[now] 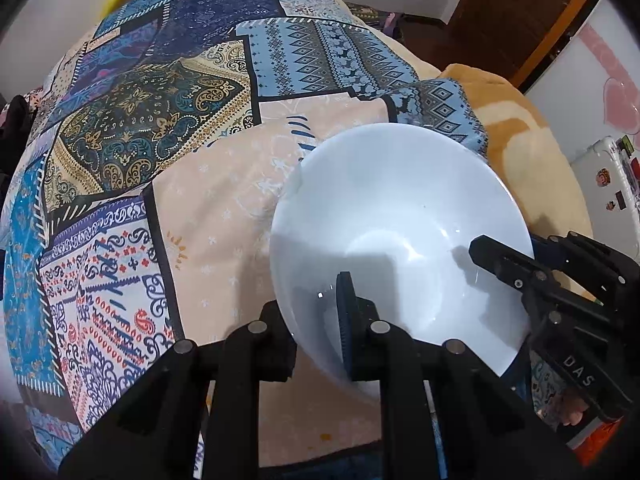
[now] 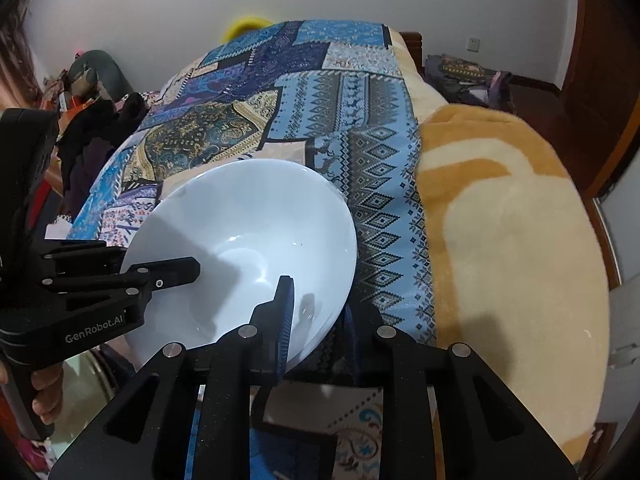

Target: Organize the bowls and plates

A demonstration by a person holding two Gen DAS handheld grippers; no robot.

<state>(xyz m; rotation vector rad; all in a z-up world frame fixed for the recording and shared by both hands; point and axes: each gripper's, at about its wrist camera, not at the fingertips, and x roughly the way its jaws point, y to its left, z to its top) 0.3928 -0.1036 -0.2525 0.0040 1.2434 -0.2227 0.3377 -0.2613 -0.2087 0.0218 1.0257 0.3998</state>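
Observation:
A white bowl (image 1: 392, 208) is held, tilted, over a patchwork cloth (image 1: 168, 128). In the left wrist view my left gripper (image 1: 308, 300) is shut on the bowl's near rim, with one finger inside and one outside. My right gripper (image 1: 524, 246) clamps the rim on the right side in the same way. The right wrist view shows the same bowl (image 2: 248, 208) with the right gripper (image 2: 320, 300) shut on its near-right rim. There my left gripper (image 2: 156, 260) pinches the rim at the left. The bowl is empty.
The patchwork cloth (image 2: 352, 112) covers a bed, with an orange and cream fleece blanket (image 2: 500, 220) to its right. A yellow object (image 2: 244, 26) lies at the far end. Dark clothes (image 2: 96, 148) are piled at the left. A white sticker-covered appliance (image 1: 608, 184) stands at the right.

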